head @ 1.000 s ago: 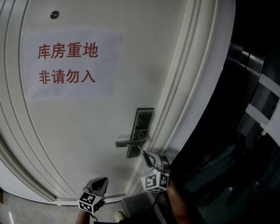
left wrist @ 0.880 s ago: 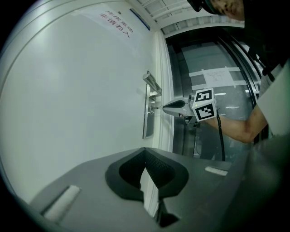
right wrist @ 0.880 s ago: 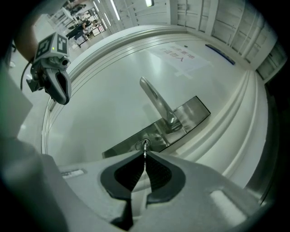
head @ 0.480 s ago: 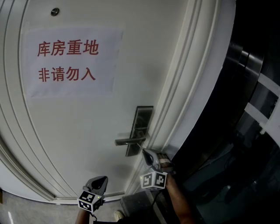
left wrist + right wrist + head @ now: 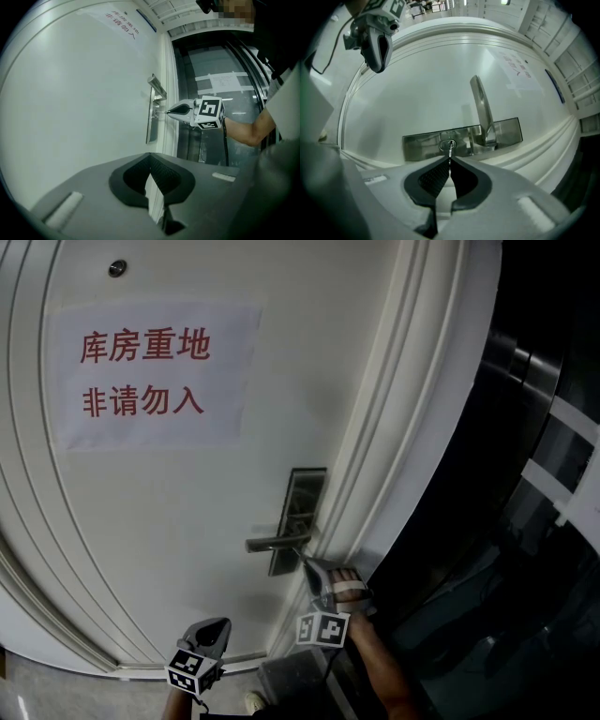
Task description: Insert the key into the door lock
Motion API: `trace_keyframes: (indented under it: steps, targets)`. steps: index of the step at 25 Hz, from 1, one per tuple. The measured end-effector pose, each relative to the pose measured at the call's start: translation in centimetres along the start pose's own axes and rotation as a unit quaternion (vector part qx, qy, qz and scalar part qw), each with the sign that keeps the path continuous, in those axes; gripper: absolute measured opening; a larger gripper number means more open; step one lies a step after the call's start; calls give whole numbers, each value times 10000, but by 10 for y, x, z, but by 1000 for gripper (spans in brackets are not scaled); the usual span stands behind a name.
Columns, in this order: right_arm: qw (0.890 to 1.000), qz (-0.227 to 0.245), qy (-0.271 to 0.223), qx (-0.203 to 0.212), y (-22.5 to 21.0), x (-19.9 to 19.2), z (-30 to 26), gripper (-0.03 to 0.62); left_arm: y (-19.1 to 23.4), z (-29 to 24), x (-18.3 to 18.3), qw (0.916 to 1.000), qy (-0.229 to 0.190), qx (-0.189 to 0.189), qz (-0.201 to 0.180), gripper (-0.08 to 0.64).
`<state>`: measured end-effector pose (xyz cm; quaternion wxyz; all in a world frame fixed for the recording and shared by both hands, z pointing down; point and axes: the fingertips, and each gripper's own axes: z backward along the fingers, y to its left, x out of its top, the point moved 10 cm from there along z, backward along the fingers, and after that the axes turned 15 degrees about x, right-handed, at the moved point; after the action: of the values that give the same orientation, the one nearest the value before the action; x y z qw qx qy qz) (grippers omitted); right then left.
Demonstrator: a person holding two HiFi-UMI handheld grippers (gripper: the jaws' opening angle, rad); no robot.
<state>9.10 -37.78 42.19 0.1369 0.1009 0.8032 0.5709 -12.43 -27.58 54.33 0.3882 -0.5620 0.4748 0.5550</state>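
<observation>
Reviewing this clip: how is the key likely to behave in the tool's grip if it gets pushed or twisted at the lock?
The key looks like thin flat metal, so it is probably stiff and light. Only its rear end sits pinched in the right tool, so it may pivot or slip if loaded off-axis at the lock cylinder. Its slim blade could bend if forced.

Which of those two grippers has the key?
The right gripper, shut on the key at the lock; the left gripper hangs lower, holding nothing.
</observation>
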Motion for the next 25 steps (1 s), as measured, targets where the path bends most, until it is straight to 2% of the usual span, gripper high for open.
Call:
trace_keyframes:
  steps: [5,9,25]
  targets:
    - [9986,290,428,-68,1,10,0,11,1,3,-1,10000,8,33,27,3]
    - [9977,412,532,-122,2,11,-1,11,3,4,-1,10000,-7,53,57,3]
    - [9976,250,643,-95,2,16,-1,11,6,10,0,10000,-27,72,54,3]
